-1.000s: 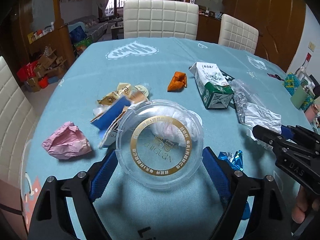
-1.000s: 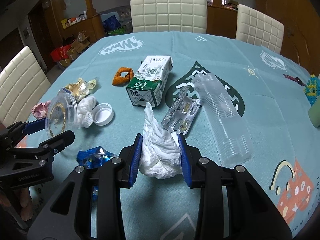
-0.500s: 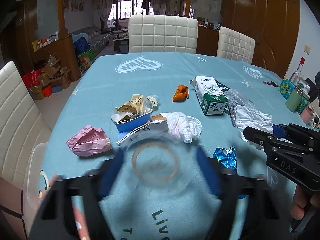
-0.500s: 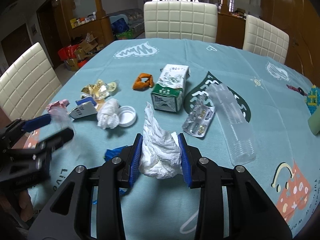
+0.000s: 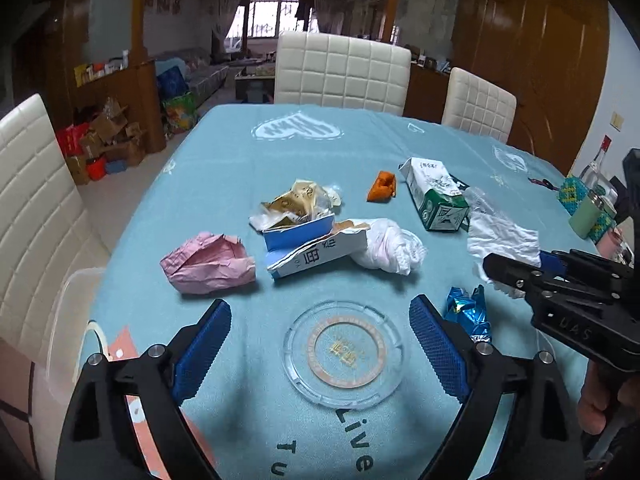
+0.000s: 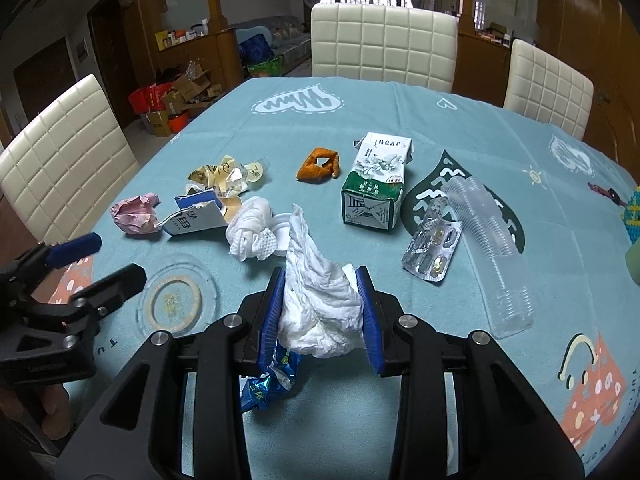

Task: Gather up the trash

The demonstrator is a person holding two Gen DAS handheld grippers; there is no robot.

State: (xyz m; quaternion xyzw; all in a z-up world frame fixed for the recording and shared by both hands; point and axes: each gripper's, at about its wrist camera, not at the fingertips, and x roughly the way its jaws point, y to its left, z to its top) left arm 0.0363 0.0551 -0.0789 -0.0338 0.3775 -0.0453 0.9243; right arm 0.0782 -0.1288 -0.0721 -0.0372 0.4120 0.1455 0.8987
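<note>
My left gripper (image 5: 320, 320) is open, its jaws wide on either side of a clear round lid (image 5: 343, 355) that lies flat on the blue tablecloth; the lid also shows in the right wrist view (image 6: 173, 303). My right gripper (image 6: 321, 280) is shut on a crumpled white tissue (image 6: 316, 304) held above the table; it shows in the left wrist view (image 5: 500, 240). A blue foil wrapper (image 5: 468, 312) lies just under the right gripper. Other trash: pink paper (image 5: 208, 262), torn blue-white box (image 5: 316, 244), white wad (image 5: 386, 250), green milk carton (image 6: 376, 184), orange wrapper (image 6: 320, 164).
A blister pack (image 6: 432, 250) and a stack of clear cups (image 6: 494, 248) lie at the right. Gold wrappers (image 6: 226, 174) lie at the left. White chairs (image 6: 382, 44) surround the table. A clear bin rim (image 5: 70, 312) shows beside the table's left edge.
The left gripper has let go of the clear lid, which now lies flat on the table between its open jaws. Both grippers have drawn back a little. The right still holds the tissue.
</note>
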